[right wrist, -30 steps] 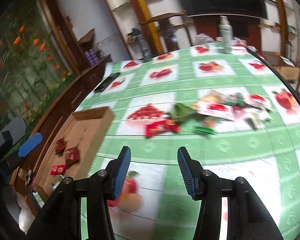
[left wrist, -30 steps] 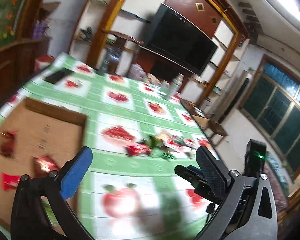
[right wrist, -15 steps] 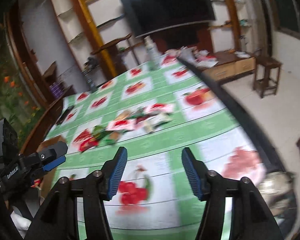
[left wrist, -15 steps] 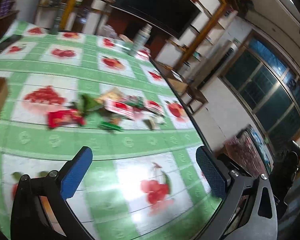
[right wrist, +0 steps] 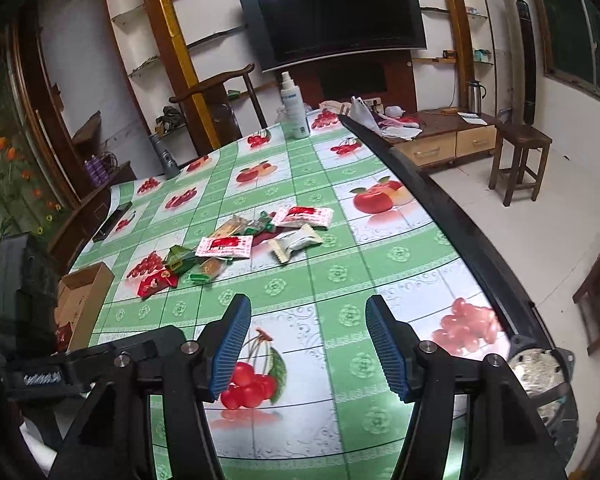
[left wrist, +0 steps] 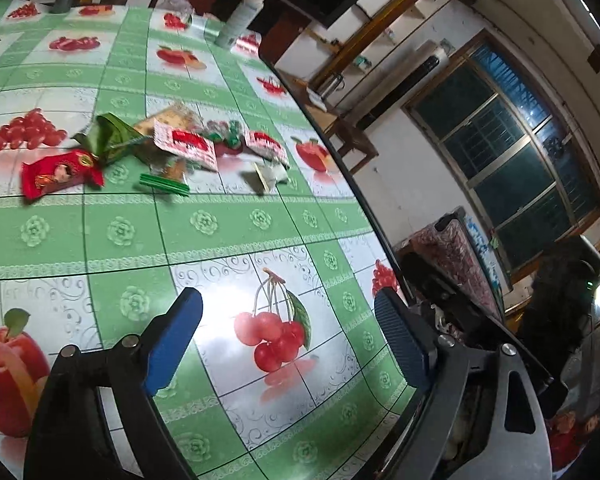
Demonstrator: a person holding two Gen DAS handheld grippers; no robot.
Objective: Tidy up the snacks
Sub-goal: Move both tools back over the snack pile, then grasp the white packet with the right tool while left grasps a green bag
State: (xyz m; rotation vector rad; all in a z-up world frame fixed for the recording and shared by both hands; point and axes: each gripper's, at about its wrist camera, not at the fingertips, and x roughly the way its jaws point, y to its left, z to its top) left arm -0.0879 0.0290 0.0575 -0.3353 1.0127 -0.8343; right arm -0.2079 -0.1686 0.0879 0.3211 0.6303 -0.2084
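1. Left wrist view: your left gripper [left wrist: 288, 334] sits at the bottom of the frame with its jaws wide apart. They have just been closing a little, and nothing is between them, only the cherry print of the green tablecloth [left wrist: 228, 224].
2. In the same view the snack pile [left wrist: 172, 148] lies in the upper left of the frame, well apart from the blue pads [left wrist: 172, 336]. The red packet [left wrist: 58, 172] is at the pile's left end, a green wrapper [left wrist: 112, 140] is just above and right of it, and a red-and-white packet [left wrist: 184, 146] lies in the middle.
3. A white spray bottle [left wrist: 242, 16] stands at the top centre, beyond the pile.
4. Right wrist view: your right gripper [right wrist: 306, 348] is at the bottom centre, its jaws held about halfway apart and empty, over the same cherry print.
5. Here the snack pile [right wrist: 240, 246] lies in the middle of the frame, above and slightly left of the pads [right wrist: 232, 340], not touching them.
6. A cardboard box [right wrist: 82, 300] sits at the left edge, with red packets partly visible inside it.
7. Your left gripper's black body [right wrist: 100, 360] shows at the lower left, just beside the right one.
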